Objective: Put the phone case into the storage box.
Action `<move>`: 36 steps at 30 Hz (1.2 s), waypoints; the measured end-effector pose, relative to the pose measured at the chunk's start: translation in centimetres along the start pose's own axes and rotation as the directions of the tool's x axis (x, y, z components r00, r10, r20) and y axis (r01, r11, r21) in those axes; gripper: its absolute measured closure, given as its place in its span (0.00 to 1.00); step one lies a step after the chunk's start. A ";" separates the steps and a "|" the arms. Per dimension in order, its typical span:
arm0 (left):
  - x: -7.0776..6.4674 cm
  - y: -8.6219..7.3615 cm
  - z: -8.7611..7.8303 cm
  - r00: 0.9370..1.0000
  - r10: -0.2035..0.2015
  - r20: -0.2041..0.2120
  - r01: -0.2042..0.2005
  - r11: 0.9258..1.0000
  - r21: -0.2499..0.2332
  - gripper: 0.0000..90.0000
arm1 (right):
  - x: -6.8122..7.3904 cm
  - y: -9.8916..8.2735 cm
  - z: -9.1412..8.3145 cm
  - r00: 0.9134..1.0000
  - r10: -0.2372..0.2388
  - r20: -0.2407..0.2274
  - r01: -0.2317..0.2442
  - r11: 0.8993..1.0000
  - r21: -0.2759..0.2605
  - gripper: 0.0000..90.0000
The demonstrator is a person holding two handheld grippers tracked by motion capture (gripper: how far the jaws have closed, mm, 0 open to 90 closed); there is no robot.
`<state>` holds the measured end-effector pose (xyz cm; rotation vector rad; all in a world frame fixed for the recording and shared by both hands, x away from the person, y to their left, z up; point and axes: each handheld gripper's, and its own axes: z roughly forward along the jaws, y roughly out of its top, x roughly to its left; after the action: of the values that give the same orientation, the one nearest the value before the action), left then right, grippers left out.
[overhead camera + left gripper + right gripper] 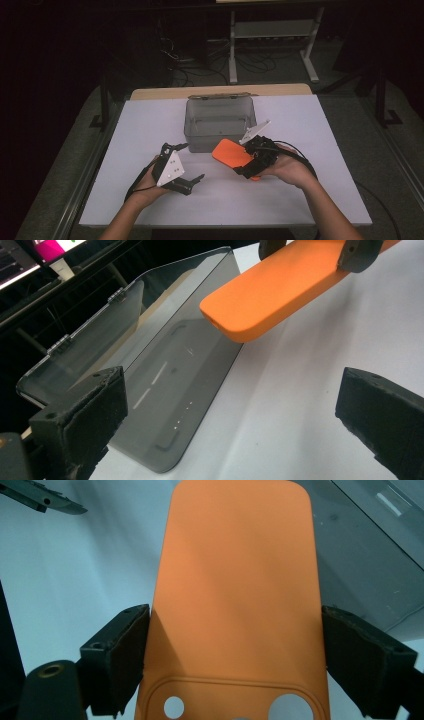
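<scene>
From the high view, the right gripper (248, 161) is sitting at about 3 o'clock of the tabletop's (150, 125) middle, and its fingers are clamping an orange phone case (231, 153) by the long edges. The case is hanging tilted above the tabletop, right at the 6 o'clock wall of the clear grey plastic box (220, 125). The left gripper (186, 162) is hovering around 8 o'clock of that box, fingers spread wide with nothing in them, well apart from the case.

Left gripper view: its own two fingers (85, 415) are standing far apart, released, and framing the box (165, 375) with its hinged lid (85, 347) leaning open. The phone case (270, 295) is poking in from 1 o'clock, floating over the white tabletop (300, 405), just beside the box's near wall.

Right gripper view: the pads (125, 655) are pressing both sides of the phone case (235, 580), camera cutouts down at 6 o'clock. The box (370, 555) is showing at 2 o'clock, and a bit of the left gripper (40, 497) at 11 o'clock.
</scene>
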<state>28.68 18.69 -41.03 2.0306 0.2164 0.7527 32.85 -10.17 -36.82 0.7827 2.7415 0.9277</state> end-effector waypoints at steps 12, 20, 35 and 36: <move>-0.4 0.1 0.1 0.996 0.084 -0.023 -0.083 0.996 0.026 0.00 | 0.0 0.0 0.0 1.000 0.001 0.000 -0.001 1.000 0.002 0.16; -0.9 0.3 0.2 0.987 0.157 -0.041 -0.155 0.987 0.048 0.00 | 0.0 0.0 0.0 1.000 -0.003 0.002 0.003 1.000 0.001 0.16; -1.5 0.4 0.4 0.959 0.273 -0.082 -0.266 0.960 0.085 0.00 | 0.1 0.0 0.1 1.000 0.000 0.001 0.000 1.000 0.005 0.16; -1.6 0.4 0.4 0.956 0.280 -0.085 -0.273 0.958 0.089 0.00 | 0.1 0.0 0.1 1.000 -0.001 0.001 0.001 1.000 0.005 0.16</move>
<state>27.59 17.50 -41.52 2.1243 0.0138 1.0325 32.84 -10.08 -36.89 0.7817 2.7442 0.9202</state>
